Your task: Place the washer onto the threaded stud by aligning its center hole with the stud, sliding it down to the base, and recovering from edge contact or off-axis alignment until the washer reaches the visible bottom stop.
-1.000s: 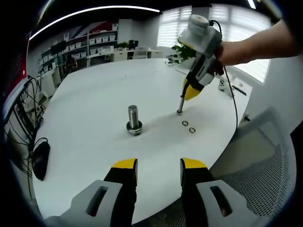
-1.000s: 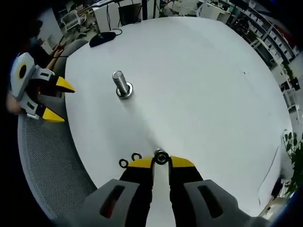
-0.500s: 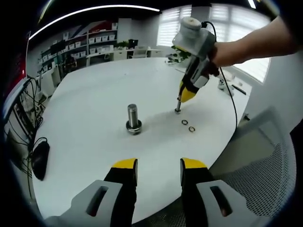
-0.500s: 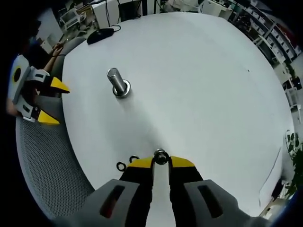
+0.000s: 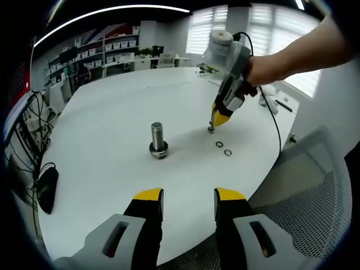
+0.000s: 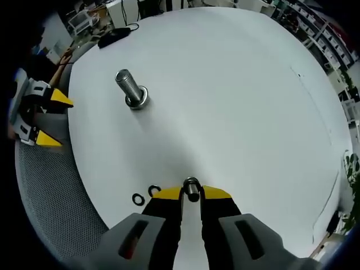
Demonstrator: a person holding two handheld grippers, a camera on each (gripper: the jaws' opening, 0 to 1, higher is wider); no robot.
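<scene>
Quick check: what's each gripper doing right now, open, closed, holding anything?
Left gripper: open, holding nothing.
Right gripper: closed on a washer.

Nothing readable is showing in either view: no lettering, number, brand or sign is standing on the round white tabletop (image 5: 112, 118), and the distant white shelf bins (image 5: 112, 48) are appearing too small to read.
</scene>
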